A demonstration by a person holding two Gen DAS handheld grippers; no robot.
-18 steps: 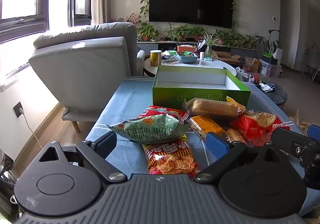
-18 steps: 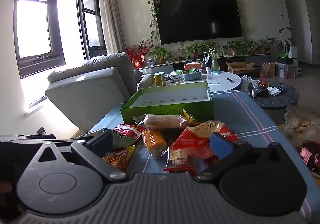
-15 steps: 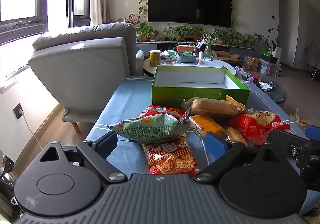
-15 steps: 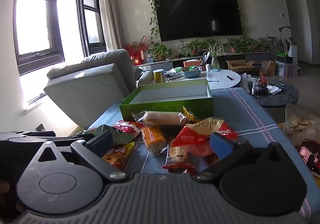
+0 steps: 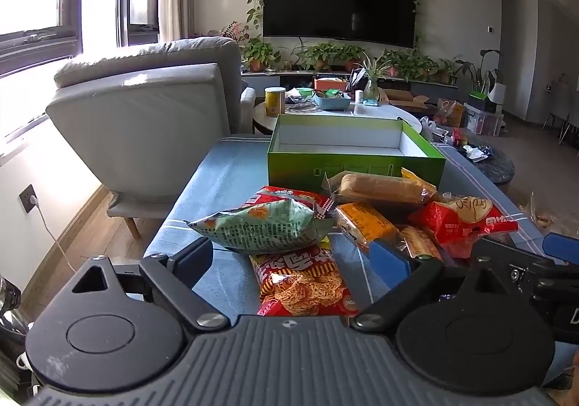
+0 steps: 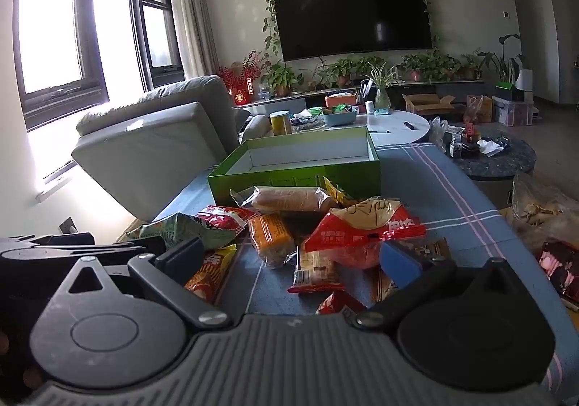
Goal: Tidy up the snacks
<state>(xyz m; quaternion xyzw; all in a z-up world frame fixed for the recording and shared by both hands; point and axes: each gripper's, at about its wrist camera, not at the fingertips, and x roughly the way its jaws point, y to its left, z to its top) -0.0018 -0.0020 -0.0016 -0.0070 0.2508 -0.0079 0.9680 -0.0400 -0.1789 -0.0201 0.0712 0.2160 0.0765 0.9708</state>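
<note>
While both grippers hover low over the near end of a blue-clothed table (image 5: 231, 174), a heap of packaged snacks lies between them and an open green box (image 5: 356, 161) that stands farther back on the same cloth, its white interior showing nothing inside. Left gripper (image 5: 293, 254): jaws spread wide and gripping nothing; a pale green chip bag (image 5: 260, 227) lies just beyond the dark left finger and overlaps a red noodle packet (image 5: 302, 279) that lies between the fingers on the cloth. Right gripper (image 6: 289, 254): jaws likewise released and empty, with a small red-and-tan wrapper (image 6: 315, 270) on the cloth between the fingers and a large red bag (image 6: 362, 232) just behind the blue pad of the right finger. Centre of the heap: an orange packet (image 6: 271, 234) and, at the far edge, a long bread roll in clear wrap (image 6: 289, 198) lying crosswise and close against the front wall of the green box. Each gripper appears at the margin of the other's view, the two side by side. Background: a grey armchair (image 5: 144, 109) to the left of the table, a round white table (image 6: 398, 123) with a yellow can (image 6: 280, 122) beyond the box, a dark wall-mounted television (image 6: 353, 11) framed by trailing vines, and a row of potted plants beneath it.
</note>
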